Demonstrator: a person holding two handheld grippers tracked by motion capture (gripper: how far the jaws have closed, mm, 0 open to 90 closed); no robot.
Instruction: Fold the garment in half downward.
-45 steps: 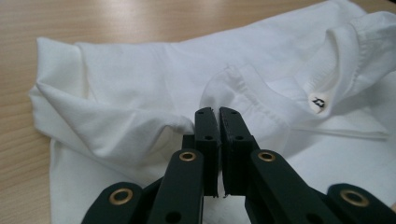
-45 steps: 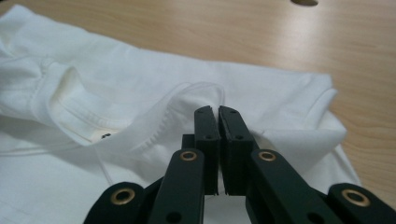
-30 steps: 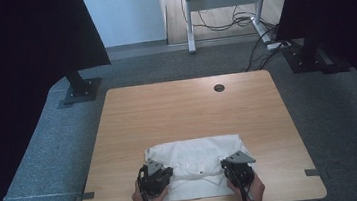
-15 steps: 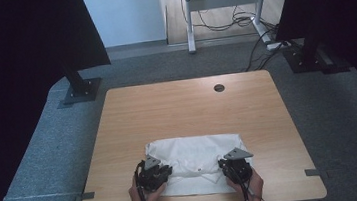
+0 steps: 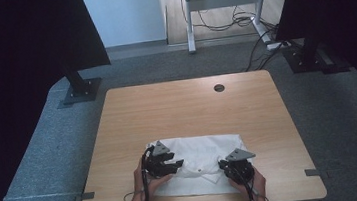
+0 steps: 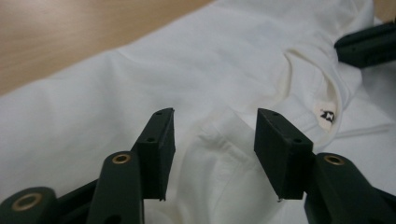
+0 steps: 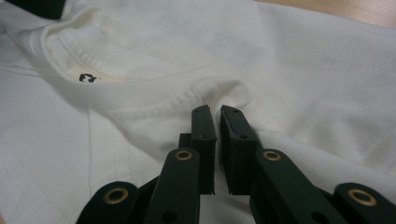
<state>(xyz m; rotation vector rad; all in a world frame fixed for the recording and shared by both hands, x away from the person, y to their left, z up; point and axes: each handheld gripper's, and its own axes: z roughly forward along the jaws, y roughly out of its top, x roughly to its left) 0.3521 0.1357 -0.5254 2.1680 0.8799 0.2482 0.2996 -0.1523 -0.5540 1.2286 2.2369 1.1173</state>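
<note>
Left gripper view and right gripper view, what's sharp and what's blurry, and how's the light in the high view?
Left gripper view: black jaws sharp, white cotton T-shirt soft beyond them. Right gripper view: collar stitching crisp, far cloth blurred. High view: light wooden table evenly lit, no glare; dark panels at both upper corners.

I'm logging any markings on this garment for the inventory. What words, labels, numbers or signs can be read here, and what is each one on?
No readable words or numbers.
Small black mark, a sign rather than letters, printed inside the collar of the white shirt: too small to read in the left gripper view or the right gripper view.
The grippers and the table bear no text.
</note>
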